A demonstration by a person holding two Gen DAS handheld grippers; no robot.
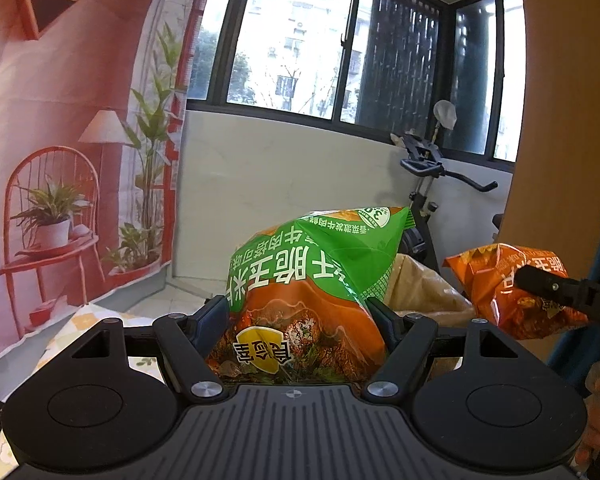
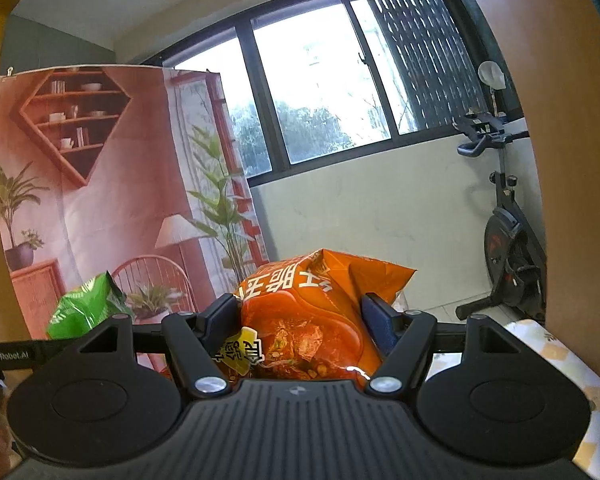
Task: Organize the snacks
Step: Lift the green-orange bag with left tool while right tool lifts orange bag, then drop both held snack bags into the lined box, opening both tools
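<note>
My left gripper (image 1: 300,316) is shut on a green-and-orange snack bag (image 1: 312,280), which sticks up between the pads and fills the gap. My right gripper (image 2: 300,320) is shut on an orange snack bag (image 2: 308,316), puffed and crumpled between its pads. Both bags hang in the air, above the table. In the left wrist view the orange snack bag (image 1: 512,292) shows at the right with a finger of the right gripper across it. In the right wrist view the green bag's top (image 2: 84,308) shows at the left beside the left gripper's black arm.
A table with a yellow checked cloth (image 2: 572,368) lies below. A brown paper bag (image 1: 424,288) stands behind the green bag. An exercise bike (image 2: 508,232) stands by the window wall. A printed backdrop (image 1: 60,140) hangs on the left, and a wooden panel (image 1: 560,120) rises at the right.
</note>
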